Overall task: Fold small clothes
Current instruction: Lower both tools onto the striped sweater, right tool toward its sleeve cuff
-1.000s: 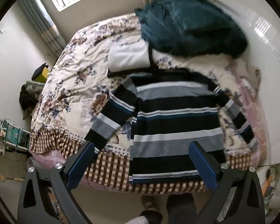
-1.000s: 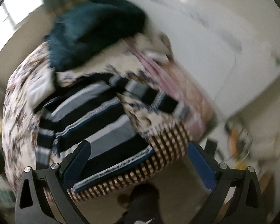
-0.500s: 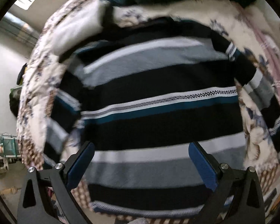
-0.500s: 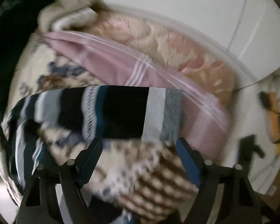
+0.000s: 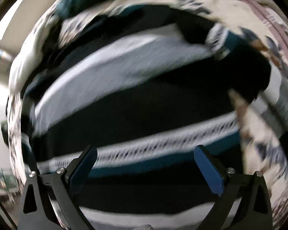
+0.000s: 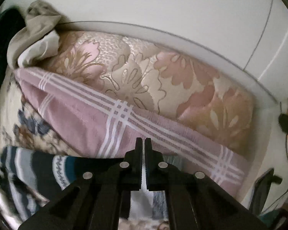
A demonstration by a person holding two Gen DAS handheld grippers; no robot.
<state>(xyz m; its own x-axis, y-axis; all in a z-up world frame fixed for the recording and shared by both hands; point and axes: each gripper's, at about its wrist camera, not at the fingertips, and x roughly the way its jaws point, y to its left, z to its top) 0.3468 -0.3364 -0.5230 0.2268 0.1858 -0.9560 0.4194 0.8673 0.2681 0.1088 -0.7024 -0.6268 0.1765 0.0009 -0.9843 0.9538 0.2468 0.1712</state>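
While the left wrist view is badly smeared, I can still make out the striped sweater [image 5: 136, 103] spread flat on the bed [image 5: 263, 134], filling nearly the whole picture. No containers anywhere that I can spot, just bedding. My left gripper [image 5: 146, 164] hangs over the body of the sweater with its jaws wide apart and nothing between them; whether the tips touch the knit I can't tell through the blur.

On the right wrist view, my right gripper [image 6: 143, 143] has just snapped its jaws together, and a thin strip of pale fabric shows in the slit between them. It looks like the sweater's sleeve [image 6: 53, 170], which runs in from the left and disappears under the fingers, so I'd say it's pinched. That sleeve lies at the bed's edge, right against a pink plaid sheet [image 6: 98, 124], with a floral mattress [image 6: 163, 76] behind it.

Count: one sweater, two grippers, one rumpled beige cloth [image 6: 34, 25] by the wall.
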